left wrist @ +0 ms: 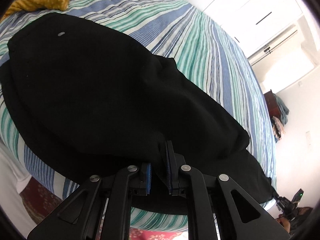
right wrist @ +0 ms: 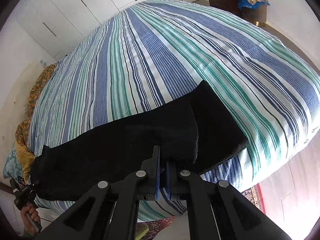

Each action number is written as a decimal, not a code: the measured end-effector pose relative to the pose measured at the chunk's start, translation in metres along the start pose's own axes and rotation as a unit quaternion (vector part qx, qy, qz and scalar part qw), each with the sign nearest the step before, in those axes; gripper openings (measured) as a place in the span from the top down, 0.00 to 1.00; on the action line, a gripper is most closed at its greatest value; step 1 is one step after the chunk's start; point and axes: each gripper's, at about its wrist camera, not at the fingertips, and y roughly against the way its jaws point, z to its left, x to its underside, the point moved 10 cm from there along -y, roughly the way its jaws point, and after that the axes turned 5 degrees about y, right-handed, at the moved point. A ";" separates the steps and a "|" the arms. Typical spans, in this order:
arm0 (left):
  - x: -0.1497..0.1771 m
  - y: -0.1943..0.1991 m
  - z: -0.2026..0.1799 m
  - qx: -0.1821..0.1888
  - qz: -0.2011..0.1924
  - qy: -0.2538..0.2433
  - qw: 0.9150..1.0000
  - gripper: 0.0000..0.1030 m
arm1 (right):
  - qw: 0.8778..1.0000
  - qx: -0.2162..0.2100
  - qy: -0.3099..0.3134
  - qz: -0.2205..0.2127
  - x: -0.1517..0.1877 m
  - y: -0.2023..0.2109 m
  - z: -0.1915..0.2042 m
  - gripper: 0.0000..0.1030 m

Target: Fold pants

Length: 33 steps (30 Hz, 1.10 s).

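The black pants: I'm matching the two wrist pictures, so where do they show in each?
Left wrist view: the black pants fill the left and centre, running down to the left claw.
Right wrist view: they cross the lower half, from the lower left to the right claw.
Shared landmark: the striped bedspread beneath them.
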 end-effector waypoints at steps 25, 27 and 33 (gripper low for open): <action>0.025 -0.005 0.008 0.012 0.026 0.013 0.999 0.88 | 0.954 -0.122 -0.271 0.030 -0.003 -0.029 -0.059 0.70; 0.024 -0.005 0.008 0.011 0.027 0.012 1.000 0.88 | 0.945 -0.122 -0.303 0.030 0.001 -0.029 -0.067 0.70; 0.021 -0.002 -0.002 0.006 0.015 -0.015 1.000 0.92 | 0.970 -0.073 -0.231 0.015 -0.015 -0.017 -0.062 0.86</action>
